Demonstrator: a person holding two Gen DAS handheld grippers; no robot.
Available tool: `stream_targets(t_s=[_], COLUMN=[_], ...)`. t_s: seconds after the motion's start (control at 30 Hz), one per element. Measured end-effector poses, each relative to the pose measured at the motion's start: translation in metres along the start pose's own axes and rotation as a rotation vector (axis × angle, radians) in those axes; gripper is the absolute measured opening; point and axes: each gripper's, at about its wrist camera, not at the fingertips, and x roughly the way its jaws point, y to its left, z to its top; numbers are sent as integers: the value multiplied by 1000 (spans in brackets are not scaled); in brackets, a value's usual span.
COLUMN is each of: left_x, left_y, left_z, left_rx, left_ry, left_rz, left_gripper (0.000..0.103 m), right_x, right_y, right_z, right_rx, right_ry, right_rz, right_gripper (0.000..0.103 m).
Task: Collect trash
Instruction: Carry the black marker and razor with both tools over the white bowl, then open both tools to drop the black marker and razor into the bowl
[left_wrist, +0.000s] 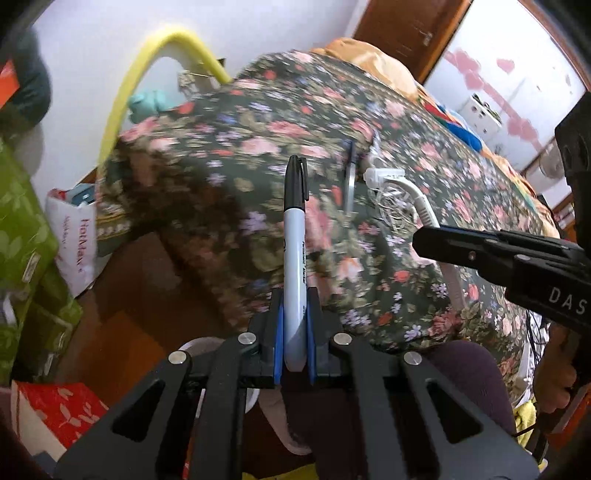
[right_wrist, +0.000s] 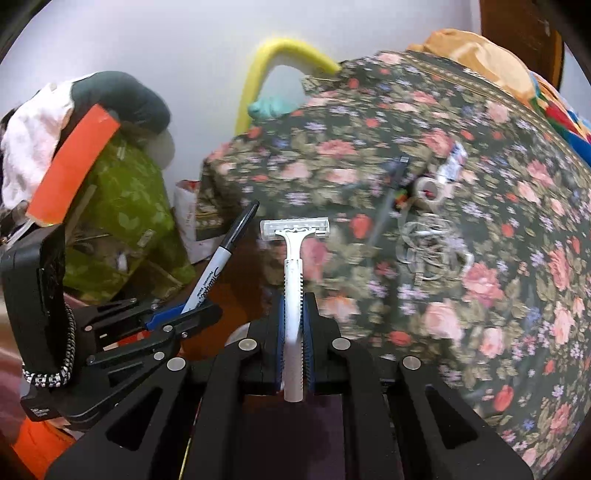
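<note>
My left gripper (left_wrist: 294, 295) is shut on a black-capped marker (left_wrist: 294, 236), which points up and away over the floral bedspread (left_wrist: 406, 122). My right gripper (right_wrist: 294, 301) is shut on a white disposable razor (right_wrist: 294, 258), head up. The right gripper (left_wrist: 421, 242) also shows at the right of the left wrist view, with the razor (left_wrist: 424, 206) sticking out past it. The left gripper (right_wrist: 199, 308) with the marker (right_wrist: 221, 254) shows at the left of the right wrist view. On the bed lie a pen (right_wrist: 388, 199), a tape roll (right_wrist: 428, 190), a small tube (right_wrist: 452, 162) and clear crumpled plastic (right_wrist: 428, 243).
A green leaf-patterned bag (right_wrist: 125, 206) stands left of the bed with clothes and an orange strip (right_wrist: 74, 166) on top. A white printed bag (left_wrist: 79, 240) sits on the brown floor by the bed corner. A yellow foam tube (left_wrist: 147, 70) arches against the wall.
</note>
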Motion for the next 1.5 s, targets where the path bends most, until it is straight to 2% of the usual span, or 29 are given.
stream_targets(t_s=[0.4, 0.6, 0.77, 1.2, 1.37, 1.5], left_x=[-26, -14, 4, 67, 79, 86], left_y=[73, 99, 115, 137, 139, 143], left_z=[-42, -62, -76, -113, -116, -116], left_rx=[-123, -165, -207, -278, -301, -323], left_ry=[-22, 24, 75, 274, 290, 312], left_rz=[91, 117, 115, 107, 110, 120], left_gripper=[9, 9, 9, 9, 9, 13], right_x=[38, 70, 99, 171, 176, 181], right_y=[78, 100, 105, 100, 103, 99], right_z=[-12, -22, -32, -55, -55, -57], right_rx=[-101, -126, -118, -82, -85, -69], right_ry=[57, 120, 194, 403, 420, 436], right_rz=[32, 35, 38, 28, 39, 23], right_gripper=[9, 9, 9, 9, 9, 21])
